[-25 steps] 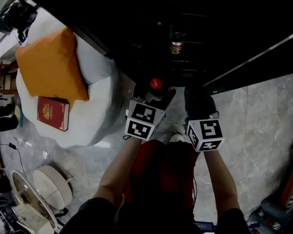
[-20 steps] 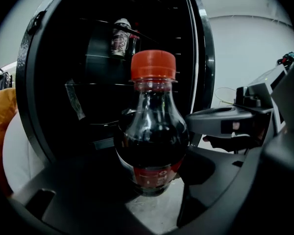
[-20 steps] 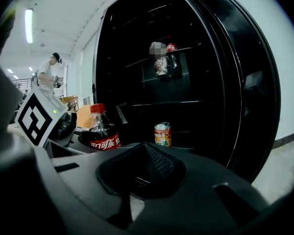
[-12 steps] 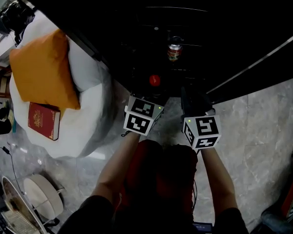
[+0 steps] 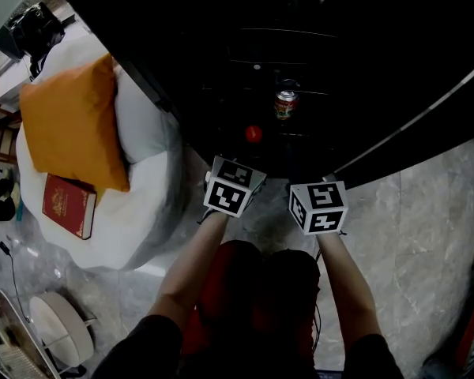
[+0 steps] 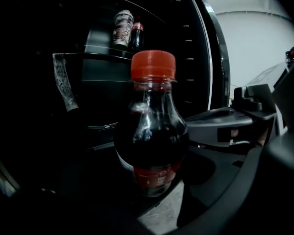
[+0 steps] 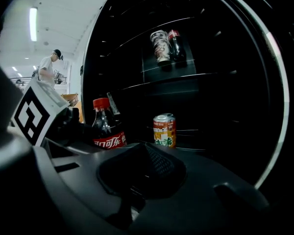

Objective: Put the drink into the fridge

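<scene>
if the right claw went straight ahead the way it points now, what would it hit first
Most likely the orange can on the fridge shelf, just right of the right claw's line. The cola bottle is off to the left, clear of it. Depth is hard to judge in the dark.

Orange can (image 7: 164,129) occupies the shelf (image 7: 193,131); room free beside it

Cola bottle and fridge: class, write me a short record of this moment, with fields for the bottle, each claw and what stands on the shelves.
Cola bottle: upright, red cap, held at the opening of the fridge
Left claw: shut on the cola bottle
Right claw: shut, empty
Lower shelf: one orange can, standing
Upper shelf: a patterned can and a small dark bottle, side by side
</scene>
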`<state>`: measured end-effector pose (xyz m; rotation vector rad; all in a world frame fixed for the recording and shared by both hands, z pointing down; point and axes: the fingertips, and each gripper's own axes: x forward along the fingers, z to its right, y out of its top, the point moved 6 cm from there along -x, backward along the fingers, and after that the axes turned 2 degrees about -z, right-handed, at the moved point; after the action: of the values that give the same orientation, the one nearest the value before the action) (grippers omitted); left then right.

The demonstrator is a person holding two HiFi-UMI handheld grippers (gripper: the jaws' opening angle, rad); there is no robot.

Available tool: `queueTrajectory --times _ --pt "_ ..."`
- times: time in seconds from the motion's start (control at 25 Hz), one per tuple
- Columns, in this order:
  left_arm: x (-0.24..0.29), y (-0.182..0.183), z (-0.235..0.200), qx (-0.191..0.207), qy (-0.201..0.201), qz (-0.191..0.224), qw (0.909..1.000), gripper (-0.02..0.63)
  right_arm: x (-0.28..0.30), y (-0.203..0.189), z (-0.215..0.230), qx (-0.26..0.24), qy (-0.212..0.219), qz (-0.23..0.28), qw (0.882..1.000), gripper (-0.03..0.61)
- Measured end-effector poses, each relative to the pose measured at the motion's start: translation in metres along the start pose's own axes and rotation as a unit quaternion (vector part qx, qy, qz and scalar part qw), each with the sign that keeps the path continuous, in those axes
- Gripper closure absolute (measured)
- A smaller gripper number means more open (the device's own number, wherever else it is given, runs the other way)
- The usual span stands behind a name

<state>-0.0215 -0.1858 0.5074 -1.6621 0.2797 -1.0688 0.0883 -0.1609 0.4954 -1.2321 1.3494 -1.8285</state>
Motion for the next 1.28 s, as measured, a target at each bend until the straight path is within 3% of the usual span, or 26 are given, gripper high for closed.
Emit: queueTrajectory --times 0.8,1.28 --pt "0.040 0.008 -0.040 -0.039 0.016 -0.017 0.9990 0.295 0.044 -0.008 0.013 0.005 -0.026 -0.022 0.999 0.561" --pt "0.058 0.015 -0.051 -0.026 0.031 -0.007 0.9991 0.295 0.051 -0.010 0.017 0.004 -0.028 -0.028 0.999 0.561"
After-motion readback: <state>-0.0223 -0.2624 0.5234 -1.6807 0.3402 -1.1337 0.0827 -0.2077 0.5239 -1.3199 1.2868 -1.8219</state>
